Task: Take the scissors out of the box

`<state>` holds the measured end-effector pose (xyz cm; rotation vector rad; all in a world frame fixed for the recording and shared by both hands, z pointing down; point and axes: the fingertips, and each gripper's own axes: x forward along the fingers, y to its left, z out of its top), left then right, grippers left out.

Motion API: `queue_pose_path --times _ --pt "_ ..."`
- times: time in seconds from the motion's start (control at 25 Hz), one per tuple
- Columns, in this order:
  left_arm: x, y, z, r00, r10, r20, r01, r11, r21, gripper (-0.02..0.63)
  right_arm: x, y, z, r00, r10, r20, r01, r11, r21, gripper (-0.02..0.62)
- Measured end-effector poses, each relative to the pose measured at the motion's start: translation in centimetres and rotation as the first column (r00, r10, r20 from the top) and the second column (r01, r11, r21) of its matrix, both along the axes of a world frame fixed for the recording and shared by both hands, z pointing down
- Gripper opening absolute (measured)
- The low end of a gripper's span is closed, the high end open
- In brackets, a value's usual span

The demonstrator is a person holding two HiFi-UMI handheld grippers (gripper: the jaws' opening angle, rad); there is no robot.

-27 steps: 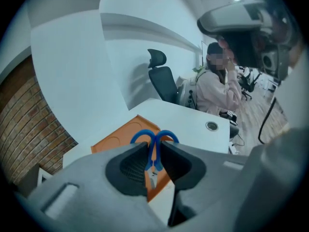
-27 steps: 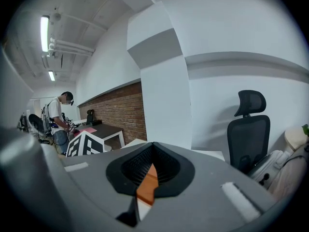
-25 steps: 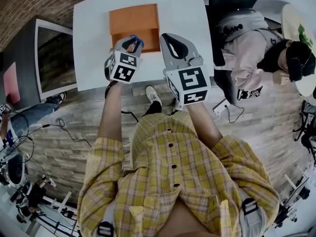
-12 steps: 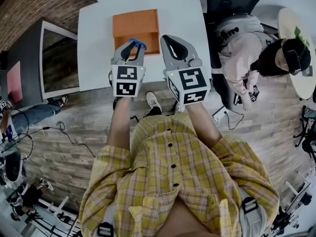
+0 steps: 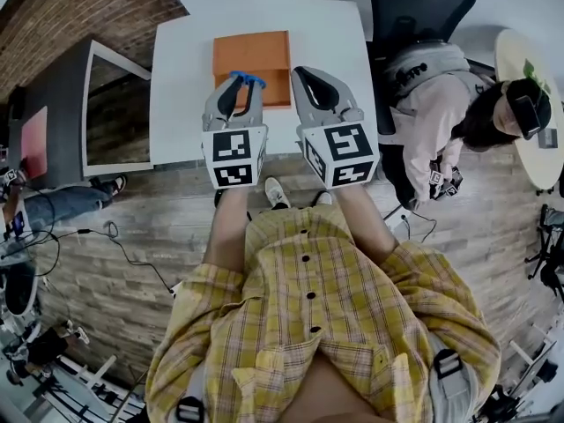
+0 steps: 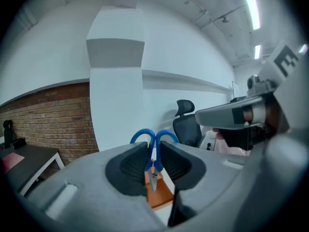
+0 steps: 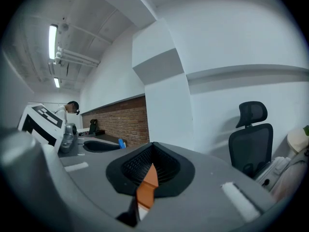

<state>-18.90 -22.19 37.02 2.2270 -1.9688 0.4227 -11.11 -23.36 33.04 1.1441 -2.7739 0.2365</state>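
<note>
The orange box (image 5: pixel 252 56) lies open-topped on the white table (image 5: pixel 183 86). My left gripper (image 5: pixel 240 85) hovers over the box's near edge, shut on the blue-handled scissors (image 5: pixel 248 79). In the left gripper view the blue handle loops (image 6: pixel 154 136) stick up above the pads and the metal blades (image 6: pixel 153 179) hang below them, clear of the box (image 6: pixel 161 197). My right gripper (image 5: pixel 302 72) floats just right of the box, its jaws shut with nothing held. Through the slit under its pads (image 7: pixel 153 151) a strip of the orange box (image 7: pixel 146 190) shows.
A black office chair (image 5: pixel 414 7) stands at the table's right end, and a seated person (image 5: pixel 436 113) is beside it. A round table (image 5: pixel 527 51) is at the far right. A dark desk (image 5: pixel 53 122) and a brick wall lie to the left.
Both grippers have risen toward the camera. The left one has lifted the scissors up off the box and rolled, so its marker cube now faces up squarely.
</note>
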Motion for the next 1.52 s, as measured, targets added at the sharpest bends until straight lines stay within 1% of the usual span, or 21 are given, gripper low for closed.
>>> queue_pose_path --times 0.12,0.24,0.36,0.56,0.96,1.16,1.52 --pt "0.6 0.5 -2.2 1.0 -0.02 0.01 0.02 0.998 0.06 0.087 0.2 0.2 -0.7 1.0 -0.009 0.009 0.009 1.0 0.01 0.005" --pt "-0.2 1.5 -4.0 0.999 -0.044 0.003 0.044 0.994 0.104 0.087 -0.7 0.9 -1.7 1.0 -0.021 0.018 0.021 1.0 0.02 0.005" --pt "-0.7 2.3 -5.5 0.998 -0.062 0.006 0.061 0.989 0.138 0.087 -1.2 1.3 -2.4 0.999 -0.034 0.028 0.033 0.999 0.021 0.005" --pt "-0.7 2.7 -7.2 0.996 -0.081 -0.026 0.084 0.98 0.181 0.087 -1.6 1.2 -3.1 0.998 -0.05 0.023 0.049 0.998 0.039 0.005" --pt "-2.3 3.0 -8.3 0.996 -0.091 -0.022 0.093 0.972 0.214 0.087 -3.5 1.4 -4.2 0.998 -0.064 0.027 0.061 0.995 0.076 0.005" --pt "-1.5 2.5 -8.6 0.996 -0.089 -0.026 0.093 0.97 0.225 0.087 -2.7 0.9 -4.2 0.998 -0.061 0.033 0.058 0.995 0.083 0.005" --pt "-0.9 2.6 -9.8 0.997 -0.077 -0.03 0.082 0.969 0.233 0.087 -2.4 1.1 -5.2 0.998 -0.057 0.037 0.053 0.995 0.088 0.005"
